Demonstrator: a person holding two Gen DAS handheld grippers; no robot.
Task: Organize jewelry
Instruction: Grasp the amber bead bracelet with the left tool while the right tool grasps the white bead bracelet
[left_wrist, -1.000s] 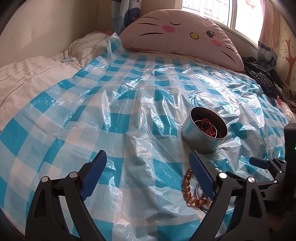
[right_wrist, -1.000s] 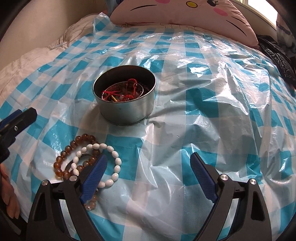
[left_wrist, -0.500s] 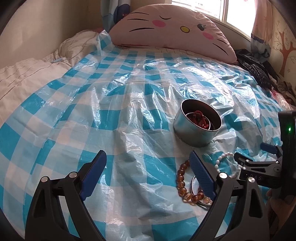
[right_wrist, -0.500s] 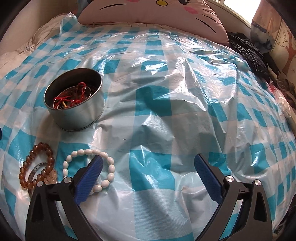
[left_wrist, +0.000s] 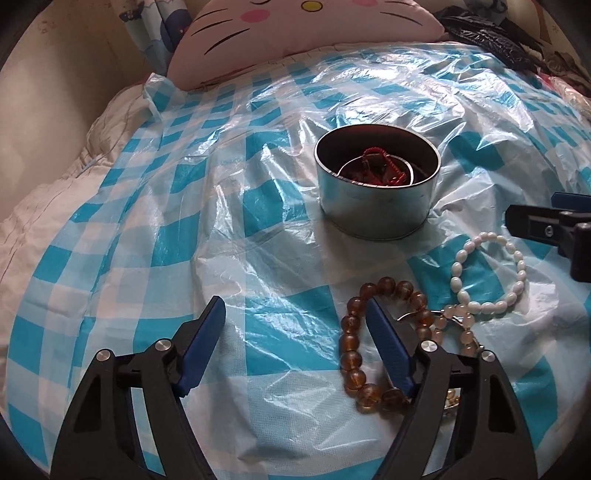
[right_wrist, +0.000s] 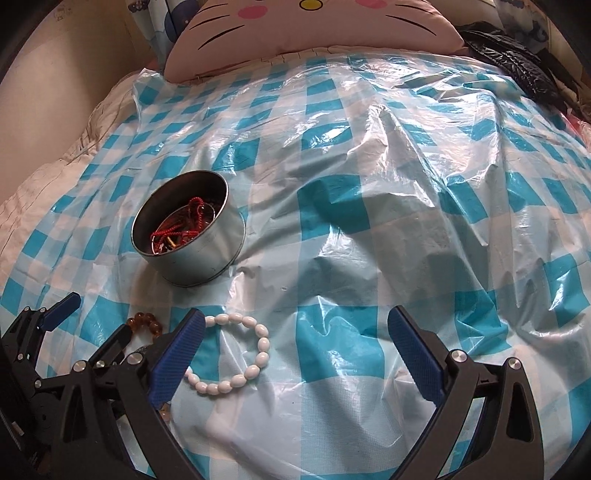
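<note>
Amber round-bead bracelet (left_wrist: 373, 343) lies on the blue-checked plastic sheet (left_wrist: 221, 206) near its front edge, the round metal tin (left_wrist: 376, 188) just behind. Left gripper (left_wrist: 295, 325) closing, nothing clamped yet; one finger (left_wrist: 388, 347) inside the loop. Pinch one strand, lift slowly. Right gripper (right_wrist: 295, 332) released beside the white oval-bead bracelet (right_wrist: 236, 354)

no readable text, label, brand or number shows in either view. the only sign-like marking is the printed cartoon cat face on the pink plush pillow (left_wrist: 306, 33) at the head of the bed: black whisker strokes, a yellow oval nose and pink cheek spots, with no lettering. the round silver metal tin (left_wrist: 376, 188) has a plain wall, and the blue-and-white checked plastic sheet (right_wrist: 332, 206) bears only its pattern of squares.
</note>
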